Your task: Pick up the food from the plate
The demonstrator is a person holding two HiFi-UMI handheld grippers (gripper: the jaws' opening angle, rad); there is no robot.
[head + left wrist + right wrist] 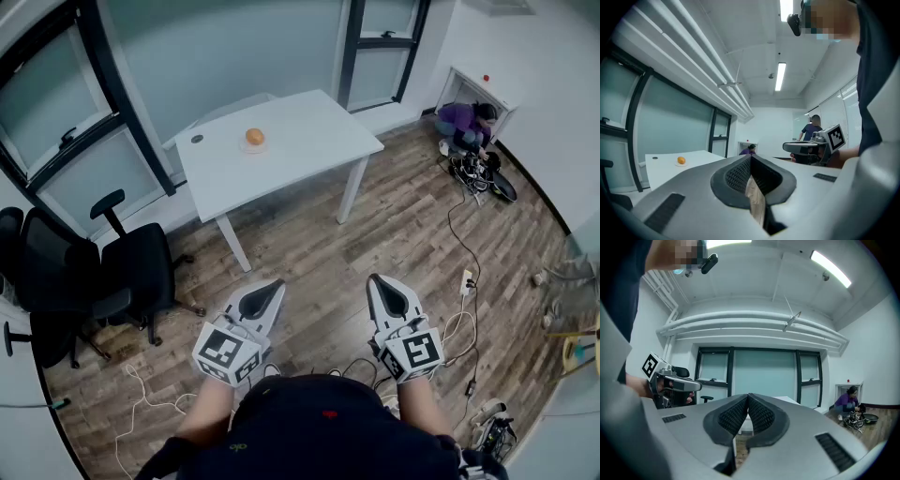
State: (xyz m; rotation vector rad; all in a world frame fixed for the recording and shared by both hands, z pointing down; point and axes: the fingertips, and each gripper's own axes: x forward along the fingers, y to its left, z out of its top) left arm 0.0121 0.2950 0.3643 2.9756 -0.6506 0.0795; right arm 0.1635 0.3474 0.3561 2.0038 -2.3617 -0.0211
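Holds left claw (270, 287) and right claw (377, 281) shut, empty, low in frame, well apart from the round food (254, 137) on its plate (253, 148) on the upper-left surface (300, 141); likely light, smooth, rollable: grip across the middle.

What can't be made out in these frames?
- Food on plate: orange and round, too small in head and left gripper views to identify.
- Dark spot on table: too small to name.
- Right gripper view: food not visible; table mostly hidden behind the jaws.
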